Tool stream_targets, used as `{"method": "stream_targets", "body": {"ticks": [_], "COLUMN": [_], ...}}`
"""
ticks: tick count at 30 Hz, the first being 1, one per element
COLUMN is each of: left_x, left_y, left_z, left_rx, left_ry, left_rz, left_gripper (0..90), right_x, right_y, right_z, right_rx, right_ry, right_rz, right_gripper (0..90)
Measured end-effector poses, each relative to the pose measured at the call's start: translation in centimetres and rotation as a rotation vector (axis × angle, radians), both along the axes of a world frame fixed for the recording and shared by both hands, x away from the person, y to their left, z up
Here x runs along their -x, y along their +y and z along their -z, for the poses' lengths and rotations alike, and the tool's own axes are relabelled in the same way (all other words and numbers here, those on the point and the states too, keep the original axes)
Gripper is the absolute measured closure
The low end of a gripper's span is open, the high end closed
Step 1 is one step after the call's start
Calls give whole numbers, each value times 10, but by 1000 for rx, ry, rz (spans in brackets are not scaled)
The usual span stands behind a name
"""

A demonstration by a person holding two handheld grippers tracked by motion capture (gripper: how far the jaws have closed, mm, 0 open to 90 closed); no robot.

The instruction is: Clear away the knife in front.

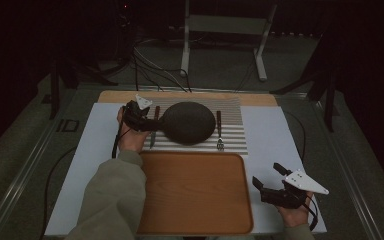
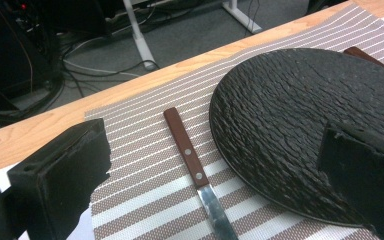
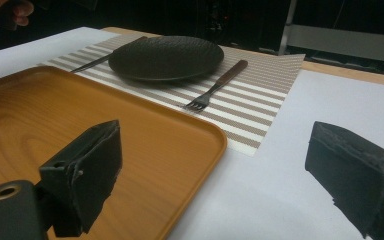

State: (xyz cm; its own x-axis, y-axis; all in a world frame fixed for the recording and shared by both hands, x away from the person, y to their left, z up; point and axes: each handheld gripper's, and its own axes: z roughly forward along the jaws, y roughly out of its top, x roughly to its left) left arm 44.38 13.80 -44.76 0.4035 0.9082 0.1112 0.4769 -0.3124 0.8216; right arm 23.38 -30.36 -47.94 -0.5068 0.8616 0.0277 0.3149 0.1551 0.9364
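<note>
- right gripper sits nearest, low on the white table cover just beside the tray's right edge; jaws wide apart, holding nothing, per the right gripper view.
- wooden tray lies bare in front of the person, between the two hands.
- past it, the striped placemat carries a dark plate, a knife on its left and a fork on its right.
- left gripper is over the mat at the plate's left rim, jaws wide apart and empty; in the left gripper view one jaw is out over the plate, the other left of the knife.
- risk: jaws straddle both knife and plate rim, so closing here could catch the wrong one or nudge the knife.
- risk: plate looks heavy with a textured surface; a rim pinch may let it tilt or slip when it's lifted.
- risk: dragging either item could pull the mat and shift the fork.
</note>
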Motion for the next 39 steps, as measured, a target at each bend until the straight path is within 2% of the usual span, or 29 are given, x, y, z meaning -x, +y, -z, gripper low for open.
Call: {"method": "stream_targets", "body": {"ticks": [5, 20, 28, 39], "left_x": [-5, -18, -27, -38], "left_y": [-4, -17, -17, -10], "left_z": [3, 19, 23, 30], "left_rx": [5, 0, -8, 25], "left_ry": [0, 35, 92, 152], "left_rz": [-10, -34, -79, -126], "left_gripper": [19, 27, 80, 128], "right_x": [-1, -2, -2, -4], "right_y": [0, 0, 0, 0], "right_z": [0, 0, 0, 0], "right_rx": [-3, 0, -3, -6], "right_ry": [0, -1, -1, 2], "right_rz": [-1, -2, -3, -4], "right_gripper": [81, 81, 81, 81]}}
